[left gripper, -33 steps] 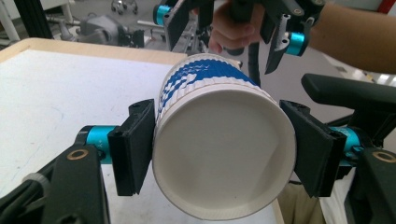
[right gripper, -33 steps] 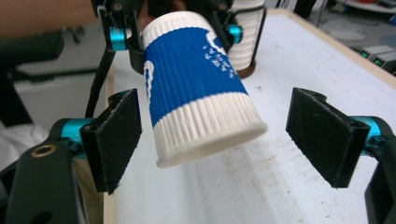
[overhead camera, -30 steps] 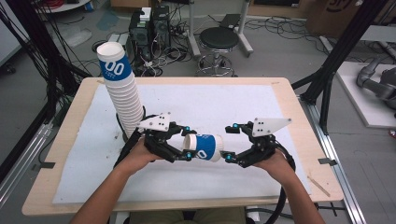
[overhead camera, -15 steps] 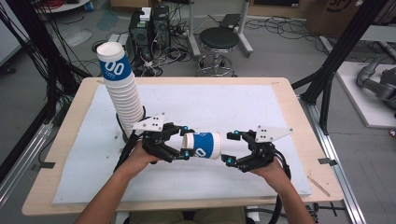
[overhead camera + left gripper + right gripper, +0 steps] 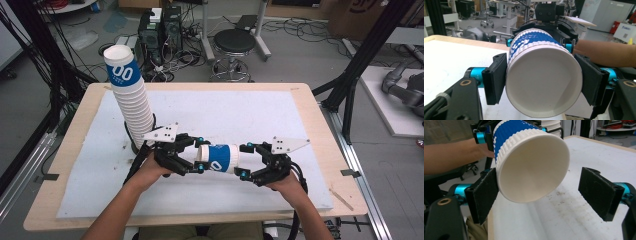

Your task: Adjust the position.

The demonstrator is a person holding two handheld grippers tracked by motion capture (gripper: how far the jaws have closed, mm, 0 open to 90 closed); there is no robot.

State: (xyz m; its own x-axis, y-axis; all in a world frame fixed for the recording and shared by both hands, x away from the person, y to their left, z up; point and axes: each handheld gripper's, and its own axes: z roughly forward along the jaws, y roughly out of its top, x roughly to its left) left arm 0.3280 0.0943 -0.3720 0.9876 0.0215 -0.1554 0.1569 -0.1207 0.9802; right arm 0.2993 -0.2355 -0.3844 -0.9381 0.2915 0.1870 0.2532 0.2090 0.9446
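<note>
A blue-and-white ribbed paper cup (image 5: 218,158) lies level above the white mat, between my two grippers. My left gripper (image 5: 200,156) is shut on its closed end. In the left gripper view both pads (image 5: 496,78) press the sides of the cup (image 5: 544,82). My right gripper (image 5: 243,161) faces it from the right, open around the mouth end. In the right gripper view the cup's (image 5: 531,167) hollow mouth points at the camera. The left pad (image 5: 485,195) is at its wall and the right pad (image 5: 599,192) stands well clear.
A tall leaning stack of the same cups (image 5: 131,95) stands at the back left of the white mat (image 5: 240,112), close behind my left hand. The mat covers a wooden table (image 5: 320,135). A stool and cables lie on the floor beyond it.
My right gripper has sunk a little and closed in on the cup's mouth end. The left gripper and cup have dropped slightly and stay gripped.
</note>
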